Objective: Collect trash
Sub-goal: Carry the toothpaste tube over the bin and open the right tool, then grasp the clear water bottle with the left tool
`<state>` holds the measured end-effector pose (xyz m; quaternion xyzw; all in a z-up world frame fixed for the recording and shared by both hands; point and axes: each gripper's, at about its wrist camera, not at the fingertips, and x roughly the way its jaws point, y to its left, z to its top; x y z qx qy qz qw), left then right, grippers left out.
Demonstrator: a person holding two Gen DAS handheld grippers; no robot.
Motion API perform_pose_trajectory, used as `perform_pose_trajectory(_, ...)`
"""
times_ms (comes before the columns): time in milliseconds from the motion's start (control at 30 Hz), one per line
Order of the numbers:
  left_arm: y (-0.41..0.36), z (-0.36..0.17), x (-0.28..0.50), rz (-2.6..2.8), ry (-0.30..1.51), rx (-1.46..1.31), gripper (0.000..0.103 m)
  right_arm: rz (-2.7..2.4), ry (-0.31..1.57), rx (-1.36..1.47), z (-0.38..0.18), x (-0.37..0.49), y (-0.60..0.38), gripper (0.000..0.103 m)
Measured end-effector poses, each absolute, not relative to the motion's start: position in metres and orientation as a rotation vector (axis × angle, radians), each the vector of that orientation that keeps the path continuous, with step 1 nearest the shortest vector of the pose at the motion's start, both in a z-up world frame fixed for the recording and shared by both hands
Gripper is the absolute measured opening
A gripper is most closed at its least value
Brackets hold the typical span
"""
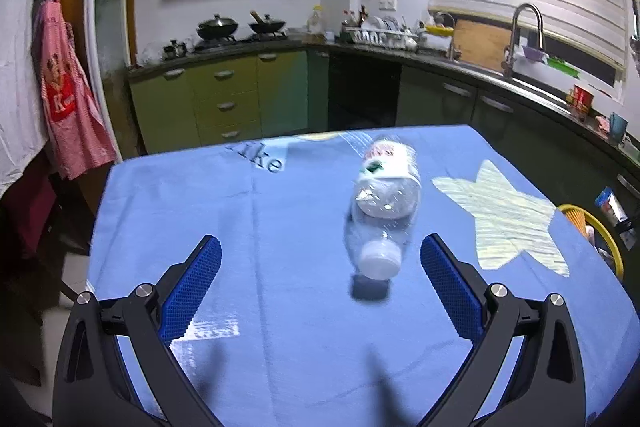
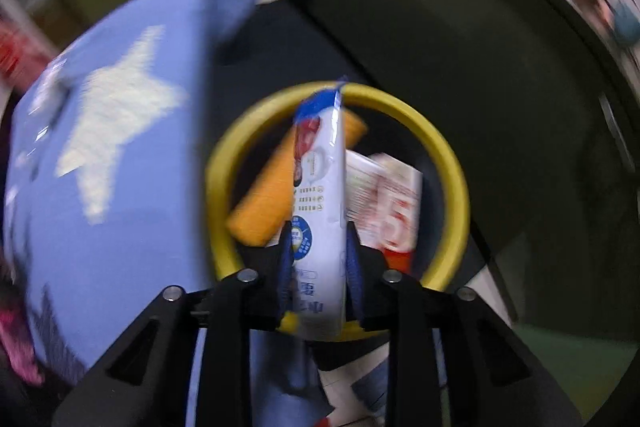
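A crushed clear plastic bottle [image 1: 382, 205] with a white cap lies on the blue tablecloth [image 1: 280, 211], cap toward me. My left gripper [image 1: 320, 255] is open, its blue pads [image 1: 196, 287] wide apart just short of the bottle, which sits nearer the right pad. My right gripper [image 2: 318, 239] is shut on a white and blue milk carton [image 2: 320, 195] and holds it above the yellow-rimmed bin [image 2: 452, 187]. An orange packet [image 2: 268, 195] and a red and white carton [image 2: 388, 203] lie inside the bin. The right wrist view is blurred.
The bin [image 1: 600, 231] stands beside the table's right edge. The cloth has a pale star patch [image 1: 504, 215]. Green kitchen cabinets [image 1: 224, 99], a stove with woks [image 1: 240, 27] and a sink counter [image 1: 520, 75] lie beyond the table. An apron [image 1: 68, 99] hangs at left.
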<state>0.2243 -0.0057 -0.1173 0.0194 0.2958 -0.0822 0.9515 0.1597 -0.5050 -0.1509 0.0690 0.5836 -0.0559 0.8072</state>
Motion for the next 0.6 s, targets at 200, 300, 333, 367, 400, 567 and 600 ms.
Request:
perform_pose_trajectory(200, -0.018, -0.112, 0.235, -0.242, 0.691, 0.031, 0.098, -0.148, 1.166, 0.238, -0.152, 0.151, -0.524, 0.048)
perform_pose_trajectory(300, -0.028, -0.102, 0.244, -0.277, 0.708, 0.066, 0.098, -0.125, 1.116, 0.240, -0.136, 0.136, -0.528, 0.052)
perform_pose_trajectory(333, -0.031, -0.100, 0.249, -0.283, 0.715, 0.075, 0.098, -0.113, 1.104, 0.242, -0.133, 0.133, -0.525, 0.052)
perform_pose_trajectory(367, -0.036, -0.097, 0.257, -0.292, 0.733, 0.088, 0.098, -0.101, 1.097, 0.247, -0.131, 0.134, -0.523, 0.052)
perform_pose_trajectory(400, -0.041, -0.096, 0.267, -0.301, 0.754, 0.103, 0.098, -0.082, 1.084, 0.253, -0.129, 0.129, -0.521, 0.053)
perform_pose_trajectory(567, -0.067, -0.092, 0.316, -0.318, 0.850, 0.158, 0.098, -0.034, 1.064, 0.269, -0.129, 0.123, -0.506, 0.053)
perform_pose_trajectory(600, -0.073, -0.092, 0.328, -0.321, 0.873, 0.165, 0.098, -0.026, 1.064, 0.270, -0.130, 0.122, -0.504, 0.053)
